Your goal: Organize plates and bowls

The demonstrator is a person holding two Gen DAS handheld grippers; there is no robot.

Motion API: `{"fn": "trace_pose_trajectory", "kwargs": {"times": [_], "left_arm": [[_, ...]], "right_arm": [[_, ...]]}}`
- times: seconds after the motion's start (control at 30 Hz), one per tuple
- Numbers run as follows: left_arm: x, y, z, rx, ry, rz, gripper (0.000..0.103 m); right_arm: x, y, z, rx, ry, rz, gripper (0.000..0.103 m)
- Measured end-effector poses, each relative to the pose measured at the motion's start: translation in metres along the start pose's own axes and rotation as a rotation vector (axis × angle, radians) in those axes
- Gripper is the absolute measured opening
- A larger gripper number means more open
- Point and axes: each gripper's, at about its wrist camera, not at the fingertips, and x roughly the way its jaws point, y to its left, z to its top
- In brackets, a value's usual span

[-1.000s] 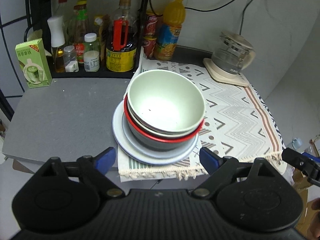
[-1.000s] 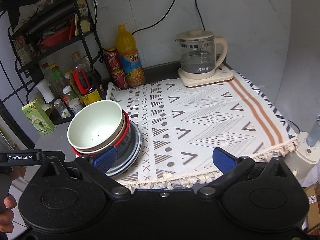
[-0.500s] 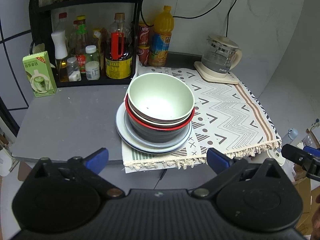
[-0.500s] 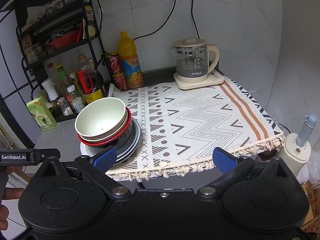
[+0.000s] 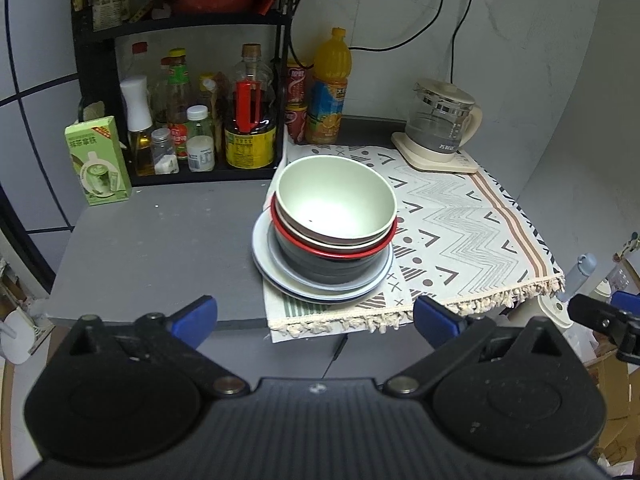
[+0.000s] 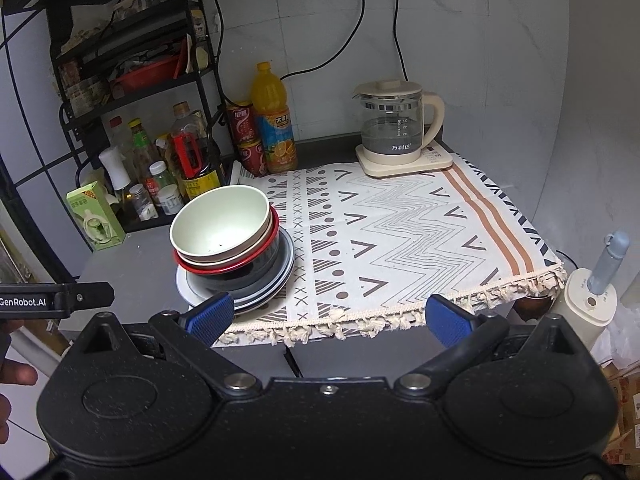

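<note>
One stack of dishes stands at the left edge of the patterned cloth [image 5: 460,236]. A pale green bowl [image 5: 336,200] tops it, nested in a red-rimmed bowl [image 5: 332,254] and a dark bowl [image 5: 324,270], all on pale blue plates [image 5: 320,292]. The same pale green bowl [image 6: 220,222] and plates [image 6: 280,272] show in the right wrist view. My left gripper [image 5: 316,314] is open and empty, off the table's front edge, short of the stack. My right gripper [image 6: 328,318] is open too, holding nothing, in front of the cloth's fringe.
A black rack [image 5: 180,80] with bottles and jars fills the back left. A green carton [image 5: 98,160] stands beside it. An orange juice bottle [image 5: 330,88], red cans and a glass kettle [image 5: 440,128] line the back wall. A white appliance [image 6: 588,300] stands off the table's right.
Both grippers have drawn back and risen away from the dish stack, which now looks smaller and farther off. The stack itself has not moved.
</note>
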Motion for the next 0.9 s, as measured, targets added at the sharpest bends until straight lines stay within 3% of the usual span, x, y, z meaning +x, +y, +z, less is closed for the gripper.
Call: {"fn": "trace_pose_trajectory", "kwargs": {"times": [0.9], "left_arm": [[0.002,-0.008,0.001,0.008,0.006,0.006,0.103]], "right_arm": [[0.0,-0.005,-0.005,-0.011,0.006,0.007,0.103]]}}
